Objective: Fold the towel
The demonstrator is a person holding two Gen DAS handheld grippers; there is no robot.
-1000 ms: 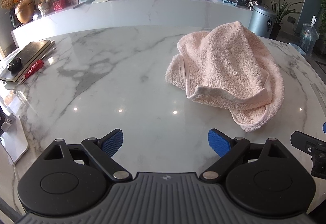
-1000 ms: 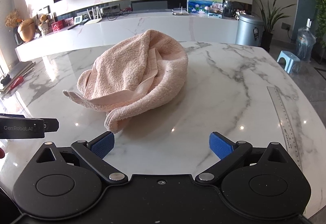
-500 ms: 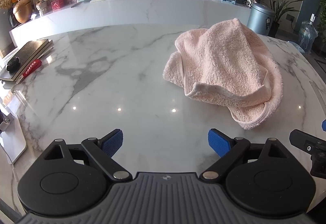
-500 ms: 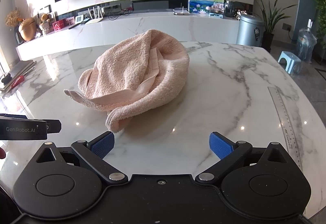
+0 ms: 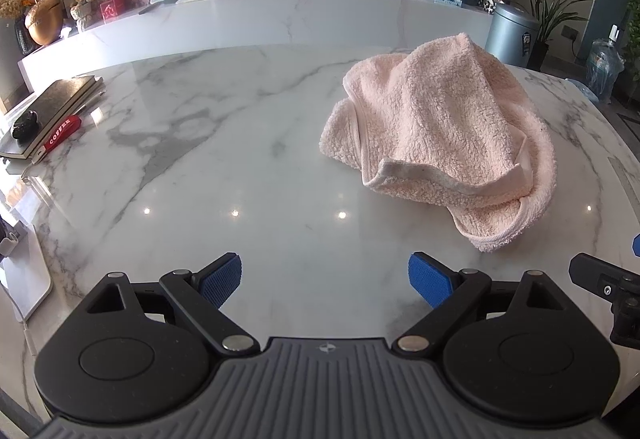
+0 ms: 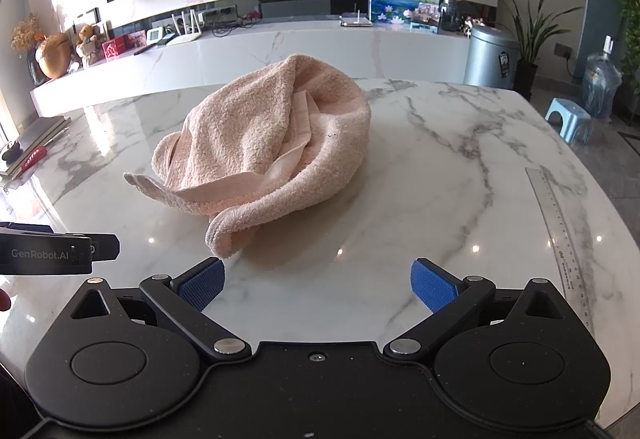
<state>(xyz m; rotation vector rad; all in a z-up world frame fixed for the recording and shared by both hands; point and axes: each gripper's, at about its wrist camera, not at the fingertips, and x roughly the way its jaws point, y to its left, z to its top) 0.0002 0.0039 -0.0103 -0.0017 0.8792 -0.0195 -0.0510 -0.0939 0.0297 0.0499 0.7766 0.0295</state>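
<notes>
Left wrist view. The left gripper [image 5: 325, 281] hangs low over the marble table [image 5: 208, 167], its jaws spread wide with nothing between them; the blue pads [image 5: 222, 279] sit over bare stone. The pink towel [image 5: 440, 143] lies in a crumpled heap ahead and to the right, apart from the fingers, one hemmed edge curling up at its near side. A lobe of it trails toward the near right. At the table's far left edge, a stack of notebooks [image 5: 52, 111] with a small dark object on top and a red item marked "COFFEE" beside it. Part of the other tool pokes in at the right edge of frame.

Right wrist view. The right gripper [image 6: 318, 285] is likewise spread wide and holding nothing. The towel [image 6: 268, 155] is bunched ahead and a little left of centre; its nearest rolled corner lies just beside the left blue pad [image 6: 202, 285], and I cannot tell whether they touch. A clear ruler [image 6: 560, 239] lies along the table's right side. The left tool's black body, lettered "GenRobot.AI", shows at the left edge.
</notes>
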